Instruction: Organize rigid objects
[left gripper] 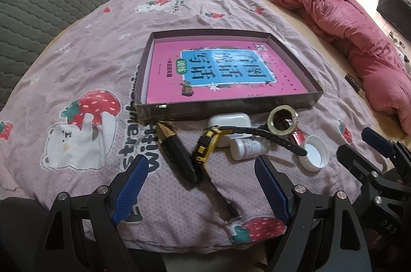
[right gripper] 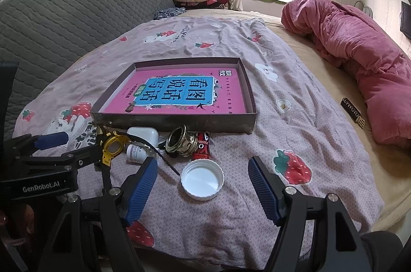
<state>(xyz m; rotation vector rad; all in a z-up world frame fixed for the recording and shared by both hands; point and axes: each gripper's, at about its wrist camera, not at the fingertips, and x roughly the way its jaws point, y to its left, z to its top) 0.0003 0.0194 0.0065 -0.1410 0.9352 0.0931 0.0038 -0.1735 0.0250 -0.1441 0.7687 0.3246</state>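
A shallow brown box (left gripper: pixel 179 110) (right gripper: pixel 179 123) with a pink book in it lies on the bed. In front of it sit a black and gold pen-like stick (left gripper: pixel 176 152), a yellow and black watch (left gripper: pixel 206 143) (right gripper: pixel 111 147), a white earbud case (left gripper: pixel 228 119) (right gripper: pixel 143 134), a small white bottle (left gripper: pixel 248 148) (right gripper: pixel 136 153), a tape roll (left gripper: pixel 282 120) (right gripper: pixel 179 141), a red tube (right gripper: pixel 201 147) and a white cap (left gripper: pixel 314 153) (right gripper: pixel 202 179). My left gripper (left gripper: pixel 201 191) is open just short of the stick and watch. My right gripper (right gripper: pixel 203 191) is open around the white cap.
The pink strawberry-print sheet (left gripper: pixel 77 61) covers the bed. A rolled red quilt (left gripper: pixel 359 40) (right gripper: pixel 359 53) lies along the right. A grey quilted headboard (right gripper: pixel 64 22) stands at the left. A small dark box (right gripper: pixel 352 112) rests by the quilt.
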